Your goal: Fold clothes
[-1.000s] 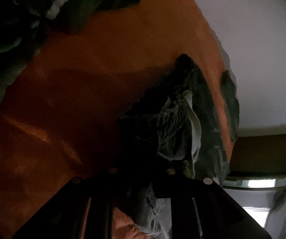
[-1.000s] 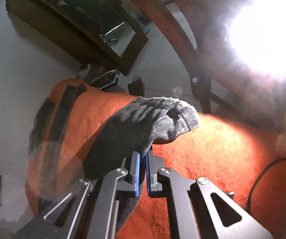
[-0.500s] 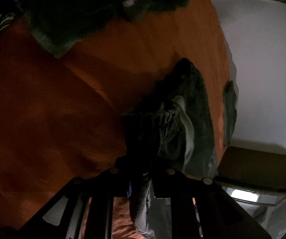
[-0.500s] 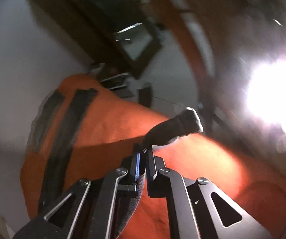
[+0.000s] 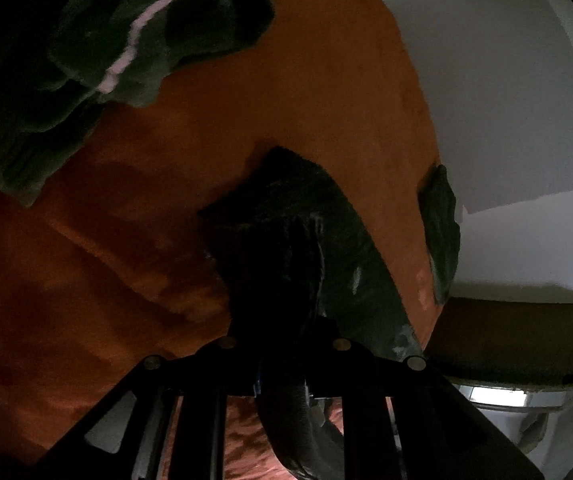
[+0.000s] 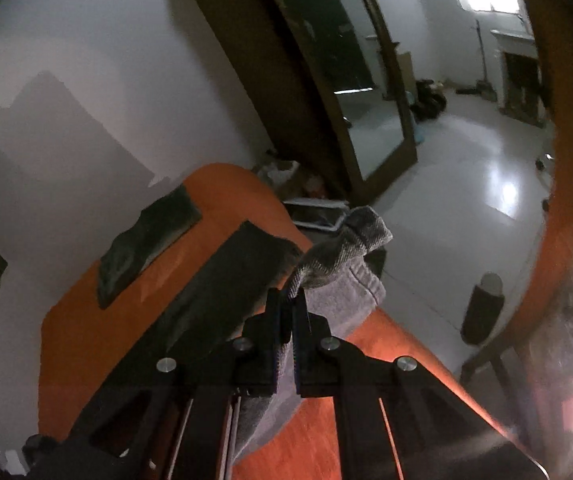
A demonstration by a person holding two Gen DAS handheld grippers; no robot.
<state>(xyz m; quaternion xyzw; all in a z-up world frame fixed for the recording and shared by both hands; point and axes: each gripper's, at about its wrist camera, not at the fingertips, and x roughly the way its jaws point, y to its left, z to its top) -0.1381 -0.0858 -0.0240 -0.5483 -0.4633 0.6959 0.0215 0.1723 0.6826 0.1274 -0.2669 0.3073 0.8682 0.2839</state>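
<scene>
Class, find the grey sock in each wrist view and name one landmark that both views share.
Left wrist: grey sock hangs low centre, clamped between the jaws, very dark.
Right wrist: grey sock sits centre, rising from the shut jaws.
Shared landmark: orange blanket.

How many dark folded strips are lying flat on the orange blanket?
2 in the right wrist view: one folded strip near the blanket's far edge by the wall, one longer strip beside the gripped grey sock. More may lie out of frame.

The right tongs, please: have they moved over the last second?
Yes. The right tongs, shut on the grey sock, swung away from the bright light toward the mirror.
</scene>
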